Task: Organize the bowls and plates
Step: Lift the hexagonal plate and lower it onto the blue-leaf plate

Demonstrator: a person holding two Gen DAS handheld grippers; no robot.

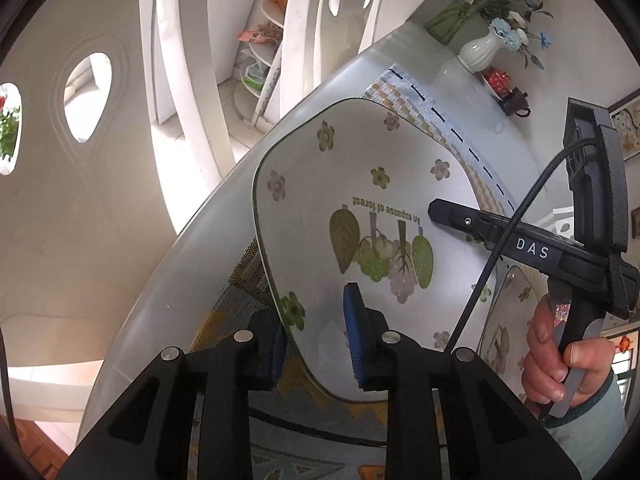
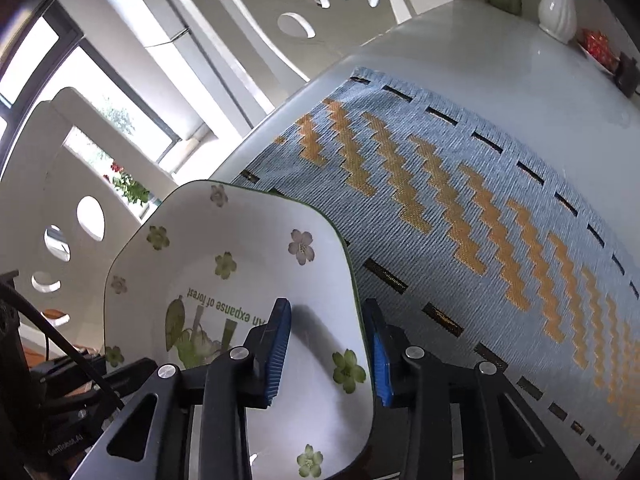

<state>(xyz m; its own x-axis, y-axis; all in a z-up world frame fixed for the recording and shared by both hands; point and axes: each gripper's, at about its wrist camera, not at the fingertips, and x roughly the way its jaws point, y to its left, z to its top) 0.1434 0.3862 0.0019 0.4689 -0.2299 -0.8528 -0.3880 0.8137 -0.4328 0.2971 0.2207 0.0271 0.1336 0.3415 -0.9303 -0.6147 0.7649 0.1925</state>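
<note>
In the left wrist view a white square plate [image 1: 360,200] with green flowers and the words "An expanse of forest" is tilted above the table. My left gripper [image 1: 316,336] straddles its near rim, one blue pad under and one over it, shut on the plate. A second like plate [image 1: 508,312] shows at the right behind the right gripper's body [image 1: 532,248]. In the right wrist view my right gripper [image 2: 328,352] is shut on the right rim of a matching plate [image 2: 240,264], held tilted over the table edge.
A blue and orange woven placemat [image 2: 460,200] lies on the glass table [image 2: 500,52]. A white vase of flowers [image 1: 480,50], a red dish and a dark teapot [image 1: 516,100] stand at the far end. White chairs [image 2: 304,12] stand along the left edge.
</note>
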